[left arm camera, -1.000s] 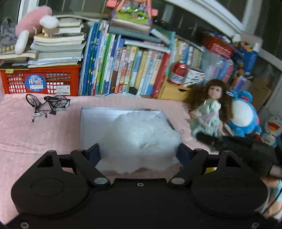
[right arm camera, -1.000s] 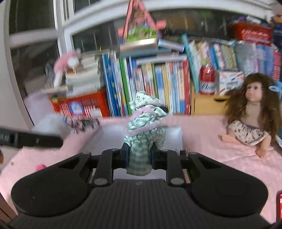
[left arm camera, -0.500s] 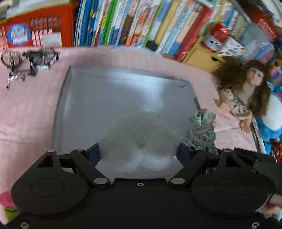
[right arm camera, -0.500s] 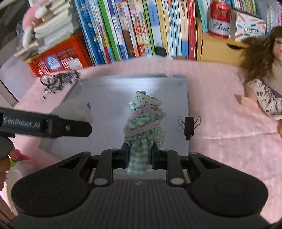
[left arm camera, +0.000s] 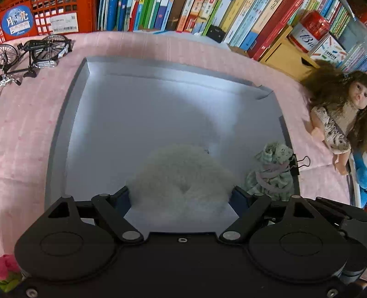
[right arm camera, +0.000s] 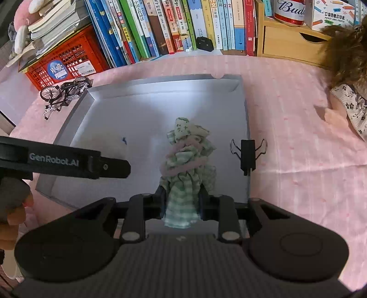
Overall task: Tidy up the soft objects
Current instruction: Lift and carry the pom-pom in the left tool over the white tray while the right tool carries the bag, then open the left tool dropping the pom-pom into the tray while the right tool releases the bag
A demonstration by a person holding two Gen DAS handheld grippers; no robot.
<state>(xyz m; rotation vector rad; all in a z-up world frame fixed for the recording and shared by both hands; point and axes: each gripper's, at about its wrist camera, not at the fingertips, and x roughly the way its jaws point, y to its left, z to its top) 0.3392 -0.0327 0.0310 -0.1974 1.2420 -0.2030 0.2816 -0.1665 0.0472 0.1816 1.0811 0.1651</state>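
Moved: both grippers have dropped over grey tray (left arm camera: 75,119), now pointing steeply down.
Left gripper (left arm camera: 180,197): clamped on white fluffy pom (left arm camera: 181,181), low over tray's near edge.
Right gripper (right arm camera: 181,197): jaws opening, green checked cloth bundle (right arm camera: 188,160) between them, long axis running away from gripper, near tray's right wall.
Next: release straight down; bundle lies directly ahead.

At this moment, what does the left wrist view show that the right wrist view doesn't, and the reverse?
Only the left wrist view: the doll's face and whole body, a blue plush edge, and the left claw gripping the white fluffy toy.

Only the right wrist view: the stacked books on the red crate, and the right claw, opening, with the green checked cloth bundle between its fingers.

Both: the grey tray, black binder clip, model bicycle, bookshelf row, red can.
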